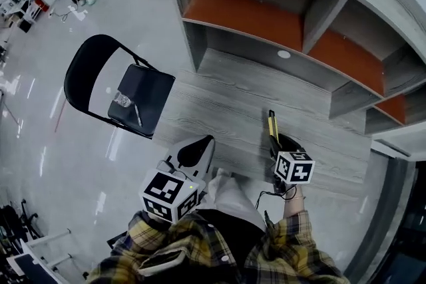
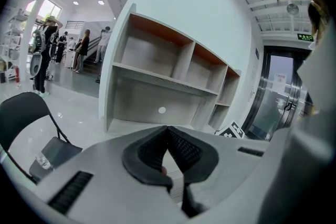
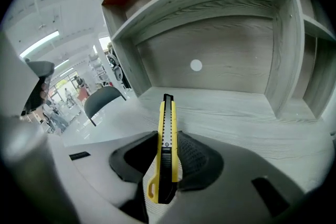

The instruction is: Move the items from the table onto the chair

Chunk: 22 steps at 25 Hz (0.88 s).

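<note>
One knife (image 3: 166, 152) in right gripper (image 3: 168, 135), near table's (image 1: 219, 93) edge

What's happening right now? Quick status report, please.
Right gripper shut on yellow utility knife, over the table. Left gripper shut, empty. Chair at left, nothing seen blocking the way.

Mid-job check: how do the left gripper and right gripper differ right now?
The right gripper has its fingers closed on a yellow utility knife; the left gripper has its fingers together on nothing. The left gripper sits nearer the chair, the right gripper farther along the table. Both carry marker cubes.
</note>
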{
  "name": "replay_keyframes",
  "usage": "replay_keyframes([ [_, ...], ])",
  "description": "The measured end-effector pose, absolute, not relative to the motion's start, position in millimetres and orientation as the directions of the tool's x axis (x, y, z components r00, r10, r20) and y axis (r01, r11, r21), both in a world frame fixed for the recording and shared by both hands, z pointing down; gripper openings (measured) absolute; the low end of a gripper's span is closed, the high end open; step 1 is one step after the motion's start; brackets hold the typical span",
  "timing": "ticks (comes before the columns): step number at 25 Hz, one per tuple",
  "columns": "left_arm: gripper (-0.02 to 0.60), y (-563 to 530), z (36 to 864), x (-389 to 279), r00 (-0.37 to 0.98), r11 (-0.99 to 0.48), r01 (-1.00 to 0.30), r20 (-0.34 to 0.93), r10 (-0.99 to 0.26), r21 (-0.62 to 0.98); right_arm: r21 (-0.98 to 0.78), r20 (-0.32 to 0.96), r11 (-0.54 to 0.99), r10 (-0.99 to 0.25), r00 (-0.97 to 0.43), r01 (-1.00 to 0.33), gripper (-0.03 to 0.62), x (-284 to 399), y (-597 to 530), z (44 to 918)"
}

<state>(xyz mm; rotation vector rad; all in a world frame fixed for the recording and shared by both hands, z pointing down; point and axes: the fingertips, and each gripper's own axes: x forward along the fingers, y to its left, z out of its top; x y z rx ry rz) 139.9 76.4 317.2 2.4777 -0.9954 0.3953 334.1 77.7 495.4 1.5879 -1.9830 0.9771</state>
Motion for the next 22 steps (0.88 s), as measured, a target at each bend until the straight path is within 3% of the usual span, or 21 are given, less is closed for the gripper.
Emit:
replay_keyframes([
  [8,0.003,52,323,56,0.637,-0.546,-0.771,0.408,-0.654,0.329,-0.267,0.659,0.240,-0.661,-0.359,-0.933,0.127,244,39,458],
  [22,0.003,-32,375,-227,0.513,-0.369,-0.853,0.463,-0.723,0.368,-0.350,0.676,0.447,-0.488,-0.552,-0.823,0.127,-89,-58,496],
])
